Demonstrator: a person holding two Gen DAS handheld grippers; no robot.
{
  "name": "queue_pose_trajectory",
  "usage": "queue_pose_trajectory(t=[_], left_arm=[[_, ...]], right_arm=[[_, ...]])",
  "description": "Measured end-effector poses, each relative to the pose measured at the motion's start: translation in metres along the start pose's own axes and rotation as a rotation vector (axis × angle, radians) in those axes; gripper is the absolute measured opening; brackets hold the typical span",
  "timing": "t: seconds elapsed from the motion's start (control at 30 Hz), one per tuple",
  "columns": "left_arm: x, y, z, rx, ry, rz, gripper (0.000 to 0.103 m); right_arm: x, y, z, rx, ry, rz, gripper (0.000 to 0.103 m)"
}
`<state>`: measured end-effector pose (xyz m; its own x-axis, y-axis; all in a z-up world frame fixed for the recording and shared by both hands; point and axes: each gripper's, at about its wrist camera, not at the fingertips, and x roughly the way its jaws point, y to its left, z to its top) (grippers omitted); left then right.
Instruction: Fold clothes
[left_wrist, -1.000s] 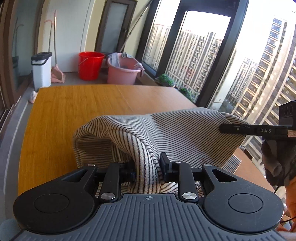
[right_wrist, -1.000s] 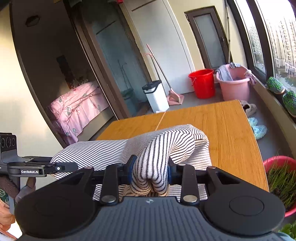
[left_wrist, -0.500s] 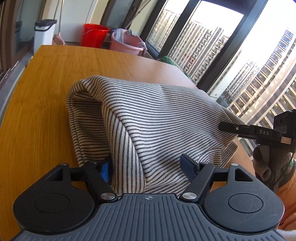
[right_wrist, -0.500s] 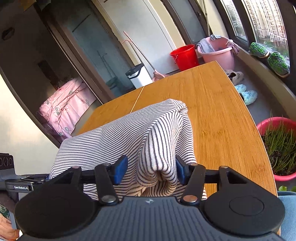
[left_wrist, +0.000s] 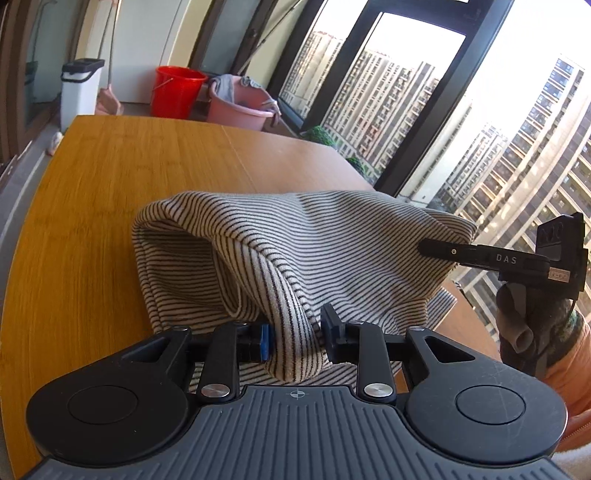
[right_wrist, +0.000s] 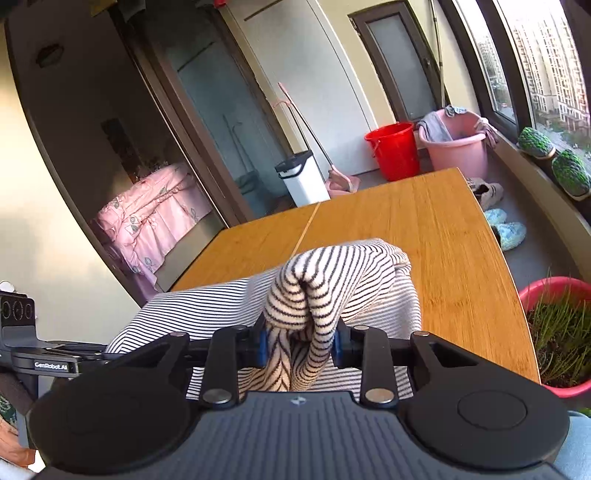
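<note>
The left gripper (left_wrist: 294, 338) has just been closing; its black fingers (left_wrist: 334, 332) pinch a hanging fold of the soft cream-and-black striped knit garment (left_wrist: 314, 236). The right gripper (right_wrist: 299, 343) has likewise just narrowed, its blue-padded fingers (right_wrist: 261, 341) squeezing a thick bunched roll of the same ribbed cloth. The garment drapes between them over the smooth, bamboo-grained wooden worktop (left_wrist: 110, 177). Its near hem is hidden behind the gripper bodies, and the cloth's lower layers are hard to separate.
</note>
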<state>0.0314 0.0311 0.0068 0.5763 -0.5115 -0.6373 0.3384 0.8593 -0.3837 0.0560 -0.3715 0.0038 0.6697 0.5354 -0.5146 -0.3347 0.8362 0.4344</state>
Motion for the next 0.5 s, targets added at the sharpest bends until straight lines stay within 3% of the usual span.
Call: queue_pose_trajectory(t=[0.1, 0.2, 0.27, 0.37, 0.47, 0.5], left_arm=[[0.009, 0.007, -0.010, -0.026, 0.047, 0.025, 0.030], [0.006, 0.009, -0.014, -0.027, 0.061, 0.020, 0.033], [-0.001, 0.009, -0.011, -0.012, 0.048, 0.029, 0.036], [-0.022, 0.006, 0.000, 0.046, -0.016, 0.061, 0.048], [-0.039, -0.007, 0.017, 0.112, -0.094, 0.064, 0.065], [-0.041, -0.012, 0.022, 0.131, -0.117, 0.061, 0.076]], right_arm=[[0.012, -0.016, -0.015, 0.040, 0.058, -0.049, 0.032], [0.008, -0.026, -0.022, 0.075, 0.054, -0.037, 0.033], [0.003, -0.025, -0.022, 0.048, 0.043, -0.072, 0.039], [-0.009, -0.018, -0.017, 0.009, 0.021, -0.104, 0.048], [-0.029, -0.014, -0.005, -0.001, -0.043, -0.087, 0.059], [-0.035, -0.011, 0.001, -0.012, -0.079, -0.080, 0.061]])
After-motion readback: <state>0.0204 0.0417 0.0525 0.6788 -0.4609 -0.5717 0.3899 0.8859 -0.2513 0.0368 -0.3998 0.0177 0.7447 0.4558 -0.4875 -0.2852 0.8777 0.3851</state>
